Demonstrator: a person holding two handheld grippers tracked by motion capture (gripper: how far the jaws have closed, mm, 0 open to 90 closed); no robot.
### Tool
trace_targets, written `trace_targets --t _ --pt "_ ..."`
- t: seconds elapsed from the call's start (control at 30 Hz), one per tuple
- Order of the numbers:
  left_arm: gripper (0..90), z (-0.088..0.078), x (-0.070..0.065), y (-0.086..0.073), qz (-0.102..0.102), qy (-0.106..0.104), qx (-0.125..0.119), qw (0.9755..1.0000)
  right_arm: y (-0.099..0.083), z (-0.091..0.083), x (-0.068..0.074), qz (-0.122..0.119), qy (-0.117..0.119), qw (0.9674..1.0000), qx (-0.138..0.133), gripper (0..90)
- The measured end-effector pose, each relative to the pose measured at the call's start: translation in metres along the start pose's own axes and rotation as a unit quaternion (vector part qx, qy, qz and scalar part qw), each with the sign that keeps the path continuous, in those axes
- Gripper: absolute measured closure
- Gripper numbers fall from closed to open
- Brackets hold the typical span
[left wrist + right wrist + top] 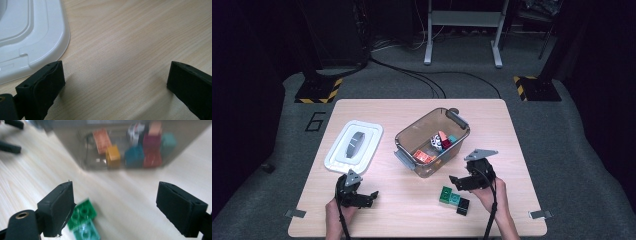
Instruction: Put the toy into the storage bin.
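A clear brown bin (457, 125) stands mid-table with several coloured bricks inside. In front of it, on the wood, lie a green brick (445, 195), a teal brick (454, 199) and a black brick (463, 206) in a row. My right gripper (457, 182) hovers just above and behind that row, open and holding nothing. Seen along its jaws, the right gripper (116, 195) has the green brick (82, 213) and teal brick (86, 232) beside its left jaw, with the bin (75, 150) ahead. My left gripper (371, 199) rests open near the front left, and the left gripper (116, 75) has bare wood between its jaws.
The bin's white lid (353, 146) lies flat left of the bin, and the lid's corner (32, 32) is close to the left gripper's left jaw. The wooden table (412, 215) has its front edge just behind both hands. Floor cables and stands lie beyond the far edge.
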State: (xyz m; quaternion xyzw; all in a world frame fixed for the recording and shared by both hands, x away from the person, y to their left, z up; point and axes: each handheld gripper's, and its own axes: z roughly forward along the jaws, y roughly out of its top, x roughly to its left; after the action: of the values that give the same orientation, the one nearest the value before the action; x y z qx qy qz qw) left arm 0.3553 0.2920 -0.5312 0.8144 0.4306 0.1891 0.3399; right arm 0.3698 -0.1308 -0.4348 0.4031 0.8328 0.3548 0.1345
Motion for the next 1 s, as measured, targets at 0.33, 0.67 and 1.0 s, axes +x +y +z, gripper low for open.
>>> trace_targets --t 0.33,0.67,1.0 --pt "1.3 0.0 0.0 0.0 0.001 0.0 0.0 1.0 -0.061 0.011 0.023 0.029 -0.021 0.9992 0.015 14.5" --pt "1.3 0.0 0.0 0.0 0.001 0.0 0.0 1.0 -0.077 0.021 0.038 0.029 -0.056 0.9976 0.029 15.4" --pt "1.3 0.0 0.0 0.0 0.002 0.0 0.0 1.0 -0.094 0.004 0.024 0.043 -0.101 0.9932 0.038 17.2"
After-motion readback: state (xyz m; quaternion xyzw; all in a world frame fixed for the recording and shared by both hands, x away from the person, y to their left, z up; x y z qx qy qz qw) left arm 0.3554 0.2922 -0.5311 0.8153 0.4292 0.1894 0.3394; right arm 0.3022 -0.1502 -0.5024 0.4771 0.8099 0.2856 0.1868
